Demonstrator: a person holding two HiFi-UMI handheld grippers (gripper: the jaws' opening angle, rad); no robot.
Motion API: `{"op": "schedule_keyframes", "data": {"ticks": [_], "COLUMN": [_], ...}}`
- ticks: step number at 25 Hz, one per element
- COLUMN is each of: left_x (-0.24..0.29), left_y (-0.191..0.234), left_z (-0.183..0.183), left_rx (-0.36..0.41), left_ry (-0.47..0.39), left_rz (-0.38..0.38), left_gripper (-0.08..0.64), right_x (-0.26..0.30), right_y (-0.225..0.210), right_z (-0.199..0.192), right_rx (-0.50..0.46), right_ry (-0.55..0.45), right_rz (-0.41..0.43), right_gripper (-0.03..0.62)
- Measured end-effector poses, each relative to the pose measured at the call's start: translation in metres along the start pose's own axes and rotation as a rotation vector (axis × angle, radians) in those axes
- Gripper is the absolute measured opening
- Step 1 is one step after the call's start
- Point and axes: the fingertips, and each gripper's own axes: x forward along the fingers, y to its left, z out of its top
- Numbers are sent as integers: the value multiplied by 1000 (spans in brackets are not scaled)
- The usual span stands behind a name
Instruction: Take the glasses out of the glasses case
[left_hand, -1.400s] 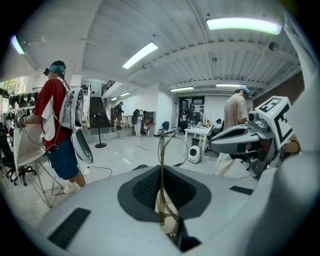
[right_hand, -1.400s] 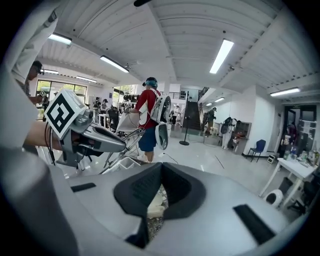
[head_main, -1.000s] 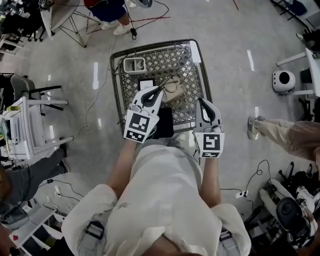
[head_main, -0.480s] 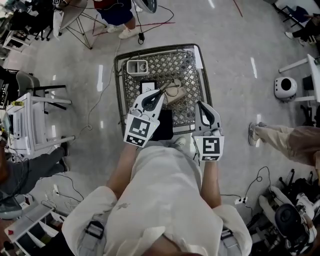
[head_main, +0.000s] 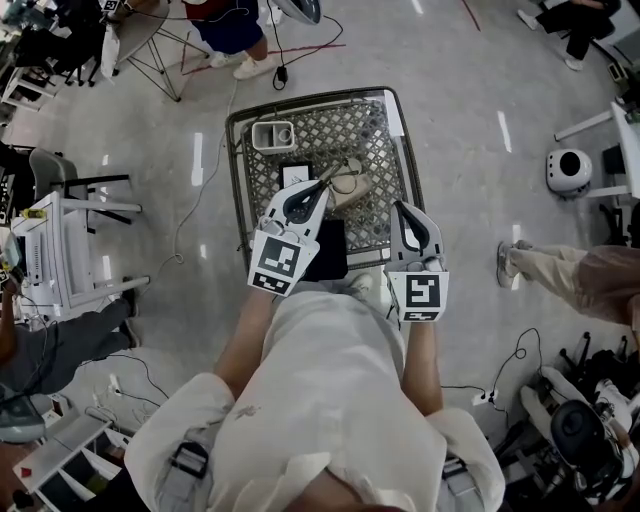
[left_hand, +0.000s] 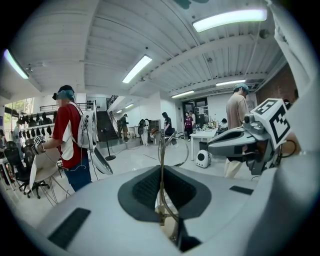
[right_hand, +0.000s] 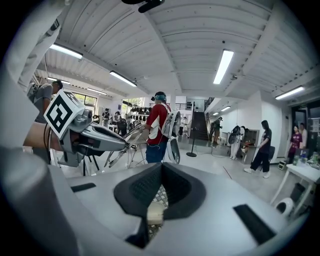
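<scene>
This is a large open robotics lab or workshop hall. The polished grey concrete floor (head_main: 470, 180) is strewn with loose cables (head_main: 182, 232). Strip lights (left_hand: 136, 68) line a ribbed white ceiling. Around stand a white work table (left_hand: 210, 134), a staircase (right_hand: 199, 125) and a small round white robot (head_main: 568, 168). Several people stand about, one in a red shirt (left_hand: 67, 132) wearing head-mounted gear.

White short-sleeved shirt (head_main: 330, 390); grey-white left tool (head_main: 323, 184), right tool (head_main: 401, 207), square-marker cubes (head_main: 277, 262).
</scene>
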Motion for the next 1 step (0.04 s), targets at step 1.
{"op": "schedule_keyframes", "data": {"ticks": [1], "left_x": [0], "left_y": [0], "left_z": [0], "left_rx": [0], "left_ry": [-2], "left_rz": [-2], "left_gripper": [31], "right_x": [1], "right_y": [0], "right_z": [2], "right_rx": [0], "right_ry": [-5], "right_rz": [-2], "right_gripper": [6]}}
